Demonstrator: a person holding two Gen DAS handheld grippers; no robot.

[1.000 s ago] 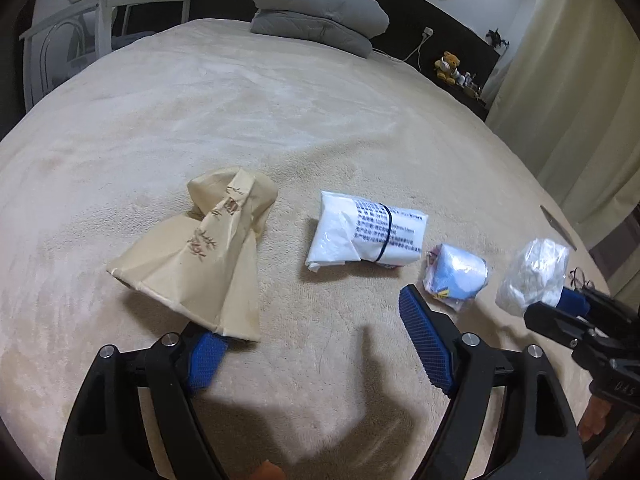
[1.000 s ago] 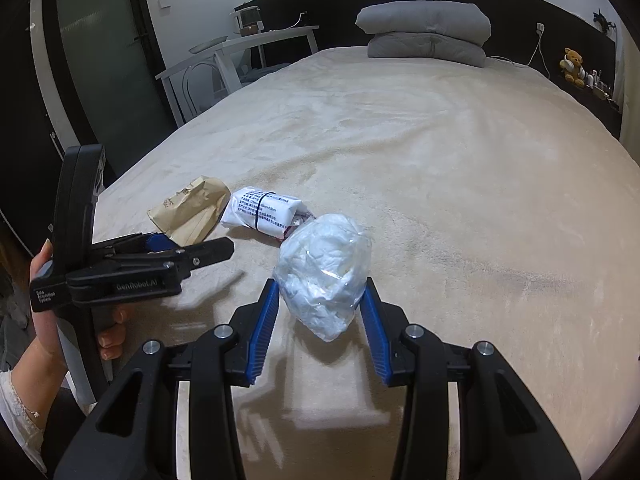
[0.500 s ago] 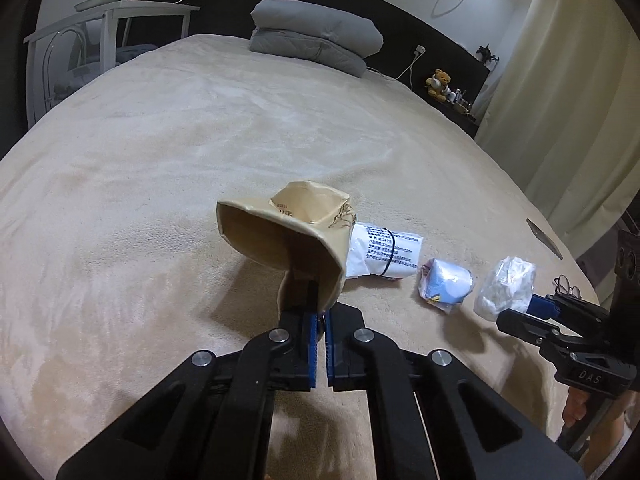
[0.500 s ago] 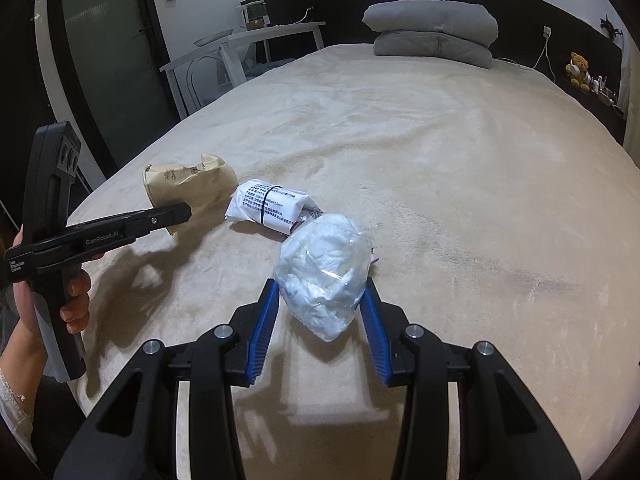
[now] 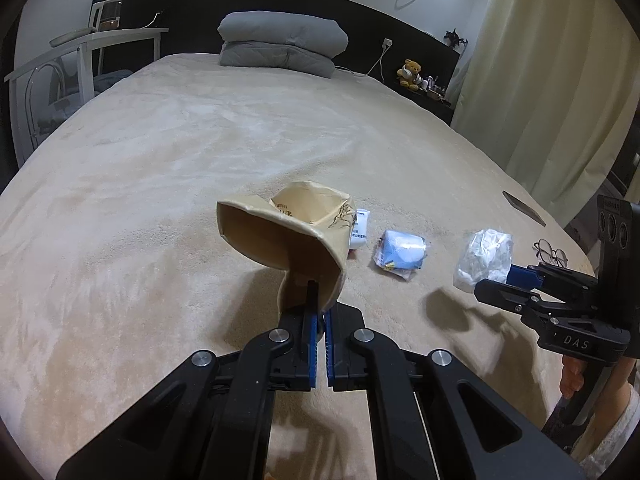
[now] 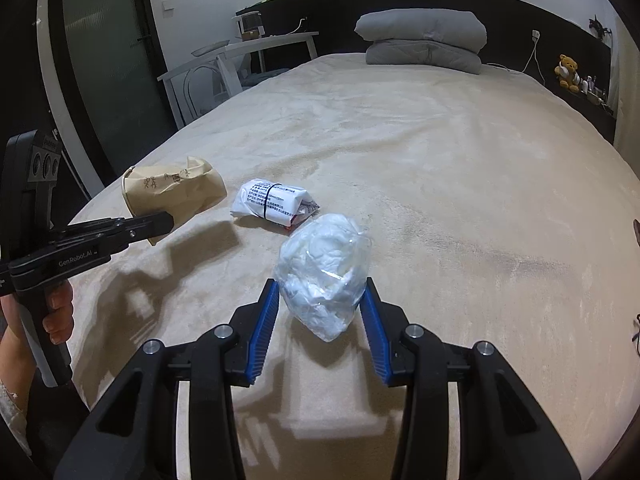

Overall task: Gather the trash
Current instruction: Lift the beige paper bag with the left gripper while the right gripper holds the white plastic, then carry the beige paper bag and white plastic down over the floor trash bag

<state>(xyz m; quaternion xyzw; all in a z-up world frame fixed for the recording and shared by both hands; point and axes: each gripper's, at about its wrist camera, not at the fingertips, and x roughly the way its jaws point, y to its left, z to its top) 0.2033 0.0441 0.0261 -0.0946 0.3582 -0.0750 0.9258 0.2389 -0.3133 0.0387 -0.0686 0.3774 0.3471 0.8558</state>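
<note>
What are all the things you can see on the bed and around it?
Paper bag: one, tan, lifted off the bed in the left gripper.
Plastic bag: one, clear with white stuffing, in the right gripper.
White packet: one, black band, lying on the bed.
Blue-white wrapper: one, on the bed.
Glasses: one pair, bed edge.
Bed: one, beige.
Pillows: two, grey, stacked.
Teddy bear: one, brown, on the shelf.
Left gripper: black and blue, shut.
Right gripper: black and blue, gripping.

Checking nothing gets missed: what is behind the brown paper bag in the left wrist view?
A white labelled packet peeks out behind the brown paper bag, which the left gripper holds; most of it is covered. The right wrist view shows it whole.
</note>
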